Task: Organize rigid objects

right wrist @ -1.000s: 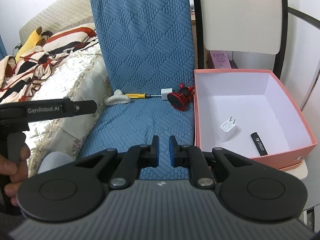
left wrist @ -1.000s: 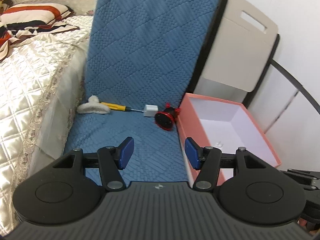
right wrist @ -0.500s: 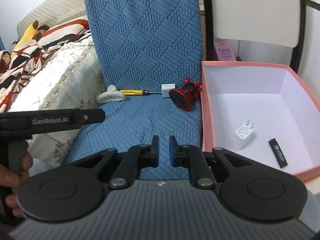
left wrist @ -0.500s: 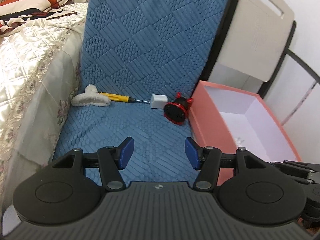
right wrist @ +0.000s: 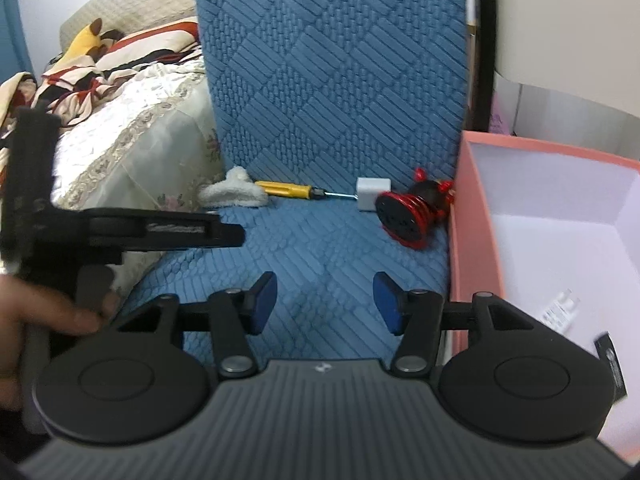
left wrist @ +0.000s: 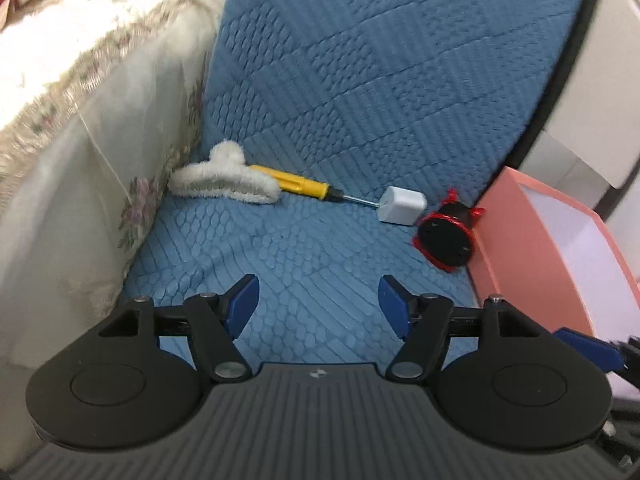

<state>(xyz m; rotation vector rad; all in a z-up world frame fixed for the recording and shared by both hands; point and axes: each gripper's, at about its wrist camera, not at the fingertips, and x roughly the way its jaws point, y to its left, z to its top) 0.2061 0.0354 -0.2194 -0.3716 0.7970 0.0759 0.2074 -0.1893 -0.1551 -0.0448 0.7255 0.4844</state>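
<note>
Along the back of the blue quilted chair seat [left wrist: 304, 252] lie a white fuzzy hair clip [left wrist: 224, 188], a yellow screwdriver [left wrist: 296, 187], a white plug cube [left wrist: 402, 210] and a black round object with red trim [left wrist: 446, 236]. The round object rests against the pink box [left wrist: 520, 240]. My left gripper [left wrist: 318, 300] hovers over the seat short of them, its jaws opening with nothing between. My right gripper [right wrist: 324, 300] is also over the seat with its jaws opening and empty, the round object [right wrist: 408, 216] ahead to its right. Inside the pink box [right wrist: 456, 240] lie a white charger [right wrist: 560, 312] and a black stick [right wrist: 612, 364].
A bed with a cream quilted cover [left wrist: 80, 92] presses against the seat's left side. The chair's blue backrest [right wrist: 332, 60] rises behind the objects. In the right wrist view a hand [right wrist: 36, 320] holds the left gripper's body [right wrist: 120, 232] at the left. A second chair stands behind the box.
Both grippers have come down and closer to the seat and the row of objects. The right jaws went from shut to open. The left jaws widened a little.
</note>
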